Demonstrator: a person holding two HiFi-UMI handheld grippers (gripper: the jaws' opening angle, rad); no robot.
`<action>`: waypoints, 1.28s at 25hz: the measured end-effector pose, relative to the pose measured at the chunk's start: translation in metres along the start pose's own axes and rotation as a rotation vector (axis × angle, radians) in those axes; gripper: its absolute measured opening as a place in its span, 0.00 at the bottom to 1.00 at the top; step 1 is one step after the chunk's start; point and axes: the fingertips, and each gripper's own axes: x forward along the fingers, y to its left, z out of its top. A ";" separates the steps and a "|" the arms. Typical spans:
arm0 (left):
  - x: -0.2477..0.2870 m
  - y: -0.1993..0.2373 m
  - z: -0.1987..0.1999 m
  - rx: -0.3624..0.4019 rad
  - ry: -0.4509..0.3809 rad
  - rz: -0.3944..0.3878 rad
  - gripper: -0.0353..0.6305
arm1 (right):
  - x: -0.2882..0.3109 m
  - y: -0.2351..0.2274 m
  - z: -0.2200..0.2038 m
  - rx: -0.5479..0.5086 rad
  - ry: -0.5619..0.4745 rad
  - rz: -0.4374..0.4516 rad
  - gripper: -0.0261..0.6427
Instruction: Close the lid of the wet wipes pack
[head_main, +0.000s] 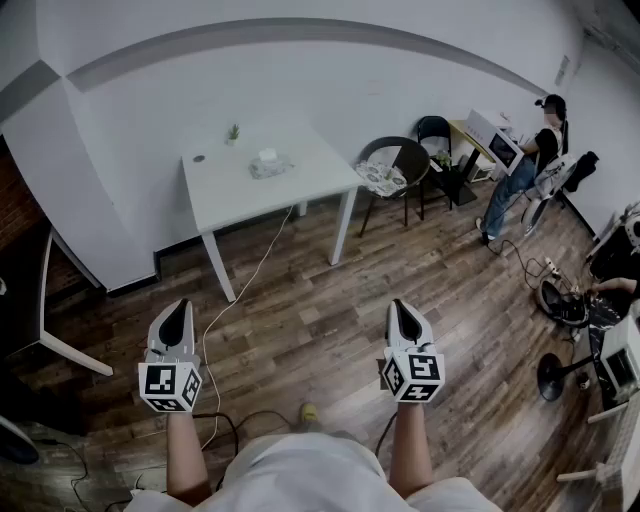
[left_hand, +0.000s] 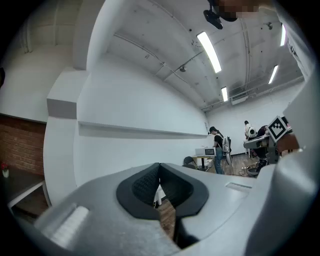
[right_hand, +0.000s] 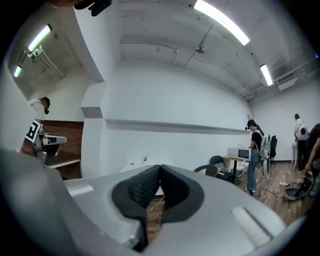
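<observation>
The wet wipes pack (head_main: 270, 165) lies on a white table (head_main: 240, 190) across the room, its white lid raised. My left gripper (head_main: 177, 318) and right gripper (head_main: 404, 316) are held level over the wooden floor, well short of the table, both pointing toward it. Each is shut with nothing between its jaws. In the left gripper view the left gripper (left_hand: 159, 170) shows dark pads meeting at the tip. In the right gripper view the right gripper (right_hand: 160, 171) looks the same, with the table (right_hand: 132, 165) just behind.
A small potted plant (head_main: 233, 133) stands at the table's back edge. A black chair (head_main: 398, 165) sits right of the table. A white cable (head_main: 245, 290) runs across the floor from the table. A person (head_main: 520, 170) stands at a desk far right, amid equipment.
</observation>
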 end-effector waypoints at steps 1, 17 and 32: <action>0.001 -0.001 -0.001 0.003 0.003 -0.003 0.05 | 0.001 -0.001 -0.001 0.004 0.001 -0.002 0.04; 0.002 -0.004 -0.016 0.010 0.029 -0.036 0.05 | 0.002 0.012 -0.007 0.061 -0.001 0.050 0.04; -0.023 0.008 -0.037 0.010 0.057 -0.070 0.05 | -0.007 0.051 -0.018 0.039 0.047 0.082 0.04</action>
